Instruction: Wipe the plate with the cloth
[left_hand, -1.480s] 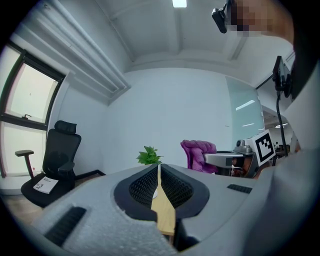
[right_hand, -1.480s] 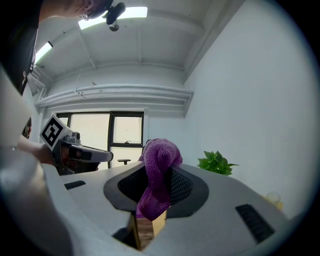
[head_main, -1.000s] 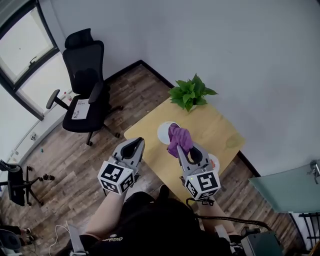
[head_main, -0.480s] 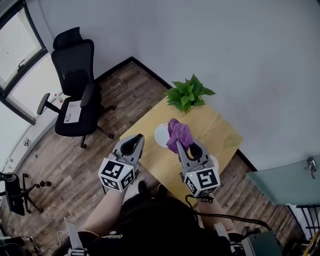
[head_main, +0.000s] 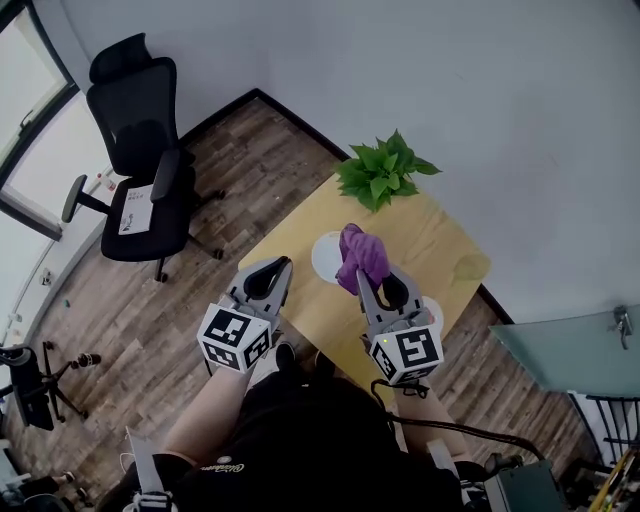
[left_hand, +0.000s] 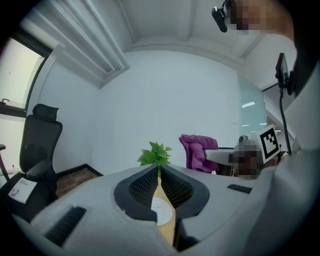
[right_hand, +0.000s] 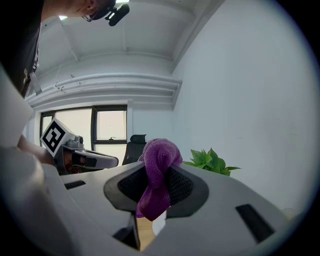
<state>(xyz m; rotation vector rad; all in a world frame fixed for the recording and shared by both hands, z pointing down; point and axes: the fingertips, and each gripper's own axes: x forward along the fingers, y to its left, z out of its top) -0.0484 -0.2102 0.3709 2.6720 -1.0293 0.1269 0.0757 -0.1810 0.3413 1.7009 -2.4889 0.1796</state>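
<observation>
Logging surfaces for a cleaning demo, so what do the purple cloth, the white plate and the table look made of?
The cloth looks like soft knitted or terry fabric, matte: nubbly texture, limp folds. The plate could be ceramic or plastic; smooth plain white is all that shows. The table looks like light wood or wood-look laminate: an even, pale yellowish top.

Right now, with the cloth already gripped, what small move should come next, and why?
Probably lower the right gripper down and slightly left until the purple cloth meets the white plate. The cloth is clamped in its jaws and appears to be held above the table, overlapping the plate's right edge in the head view but not visibly on it. The left gripper is shut and empty.
</observation>
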